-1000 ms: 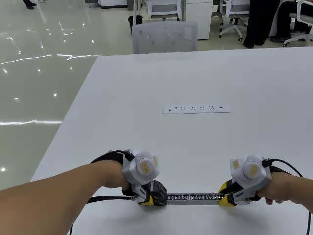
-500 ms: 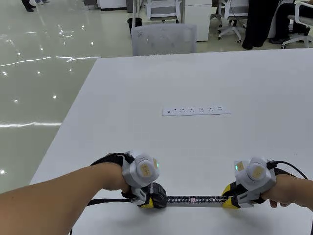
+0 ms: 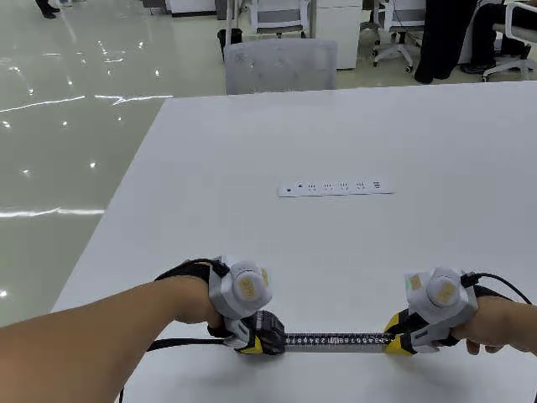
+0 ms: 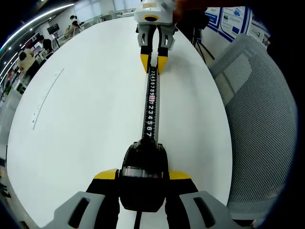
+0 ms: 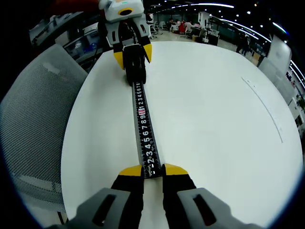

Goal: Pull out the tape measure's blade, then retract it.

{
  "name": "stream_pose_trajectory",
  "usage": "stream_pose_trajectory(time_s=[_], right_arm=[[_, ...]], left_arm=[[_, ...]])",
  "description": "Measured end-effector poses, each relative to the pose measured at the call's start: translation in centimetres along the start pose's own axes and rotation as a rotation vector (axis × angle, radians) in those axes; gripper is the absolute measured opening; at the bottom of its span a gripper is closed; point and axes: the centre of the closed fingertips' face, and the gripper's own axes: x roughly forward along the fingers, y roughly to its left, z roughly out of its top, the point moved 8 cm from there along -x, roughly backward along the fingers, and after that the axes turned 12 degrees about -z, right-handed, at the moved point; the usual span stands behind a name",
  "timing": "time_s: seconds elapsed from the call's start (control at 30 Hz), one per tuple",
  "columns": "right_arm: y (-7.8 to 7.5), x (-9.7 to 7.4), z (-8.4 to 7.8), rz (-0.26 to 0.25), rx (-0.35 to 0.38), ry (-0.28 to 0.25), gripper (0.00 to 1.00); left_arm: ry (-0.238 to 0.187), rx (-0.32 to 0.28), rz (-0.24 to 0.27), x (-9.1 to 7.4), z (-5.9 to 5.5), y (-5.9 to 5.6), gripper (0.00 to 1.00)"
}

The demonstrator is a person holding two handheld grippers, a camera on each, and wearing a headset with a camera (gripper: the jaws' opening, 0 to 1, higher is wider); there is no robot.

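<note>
Tape measure (image 3: 264, 332), black case with yellow trim, lies drawn out between two grippers near the white table's (image 3: 336, 126) front edge.
Head view: left gripper (image 3: 254, 342) clamps the case, right gripper (image 3: 394, 344) pinches the black numbered blade (image 3: 336, 340) by its end. Left gripper view: the case sits wedged between the jaws. Right gripper view: the blade's end is nipped between the yellow tips.

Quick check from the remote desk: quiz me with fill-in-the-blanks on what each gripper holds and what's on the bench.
The left gripper is shut on the tape measure's case, which is ___ in colour. The right gripper pinches the tip of the extended ___. Both grippers' fingertips are ___. The power strip lies on the white ___.
Missing: black; blade; yellow; table.
</note>
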Motion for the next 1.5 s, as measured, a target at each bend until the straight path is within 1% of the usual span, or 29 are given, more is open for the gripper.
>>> stream_pose_trajectory(time_s=[0.7,1.0,1.2,1.5], right_arm=[[-0.2,-0.7,-1.0,-0.003,0.003,0.010,0.12],[-0.4,-1.1,-1.8,-0.005,0.014,0.016,0.12],[-0.6,-1.4,-2.4,-0.003,0.015,0.027,0.12],[-0.7,-1.8,-2.8,-0.008,0.020,0.032,0.12]], left_arm=[[0.005,0.002,0.001,0.0,0.0,0.0,0.33],[0.006,0.003,0.005,0.1,0.0,-0.1,0.33],[0.016,0.006,0.004,0.1,0.1,-0.2,0.33],[0.014,0.003,0.005,0.1,0.1,-0.2,0.33]])
